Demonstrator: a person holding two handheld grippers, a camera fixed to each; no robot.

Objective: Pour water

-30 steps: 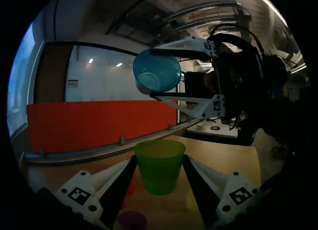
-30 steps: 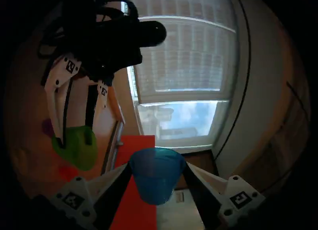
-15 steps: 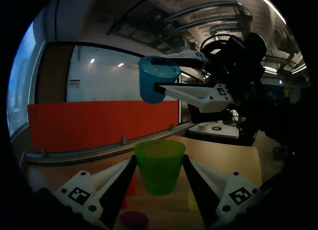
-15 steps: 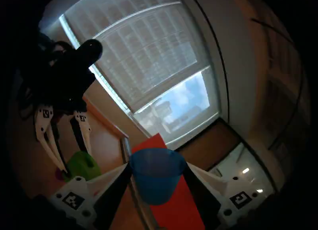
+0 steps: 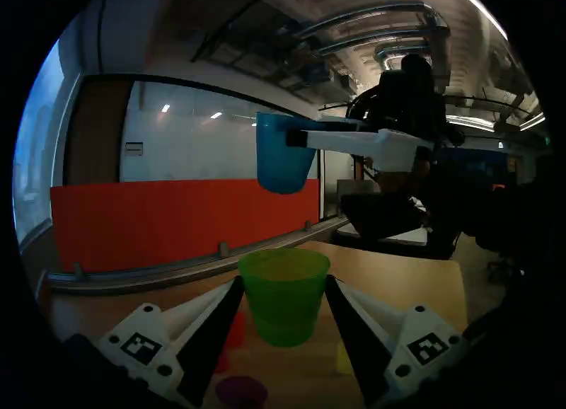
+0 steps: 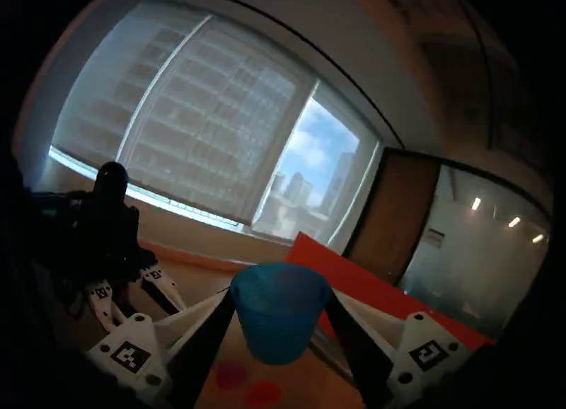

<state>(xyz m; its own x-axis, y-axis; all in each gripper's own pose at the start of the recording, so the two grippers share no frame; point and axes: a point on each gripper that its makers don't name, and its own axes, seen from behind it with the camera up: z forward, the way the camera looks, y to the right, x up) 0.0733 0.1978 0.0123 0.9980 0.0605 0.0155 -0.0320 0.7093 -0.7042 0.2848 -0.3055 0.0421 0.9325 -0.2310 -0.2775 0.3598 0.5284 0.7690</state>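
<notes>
Held item one: blue cup, translucent plastic, upright, clamped at its sides between both fingers of right gripper; contents not discernible. In left gripper view, same blue cup aloft at 12 o'clock, directly above green cup and well apart from it, one white finger of right gripper across its near side. Held item two: green cup, translucent plastic, upright, rim level, pinched between both fingers of left gripper; resting on or lifted off wooden table, not discernible. On table near green cup: purple round item at 6 o'clock, red item at 7 o'clock, yellow item at 5 o'clock. Behind table: metal rail, orange wall panel. In right gripper view: left gripper at 8 o'clock, large window at 11 o'clock.
</notes>
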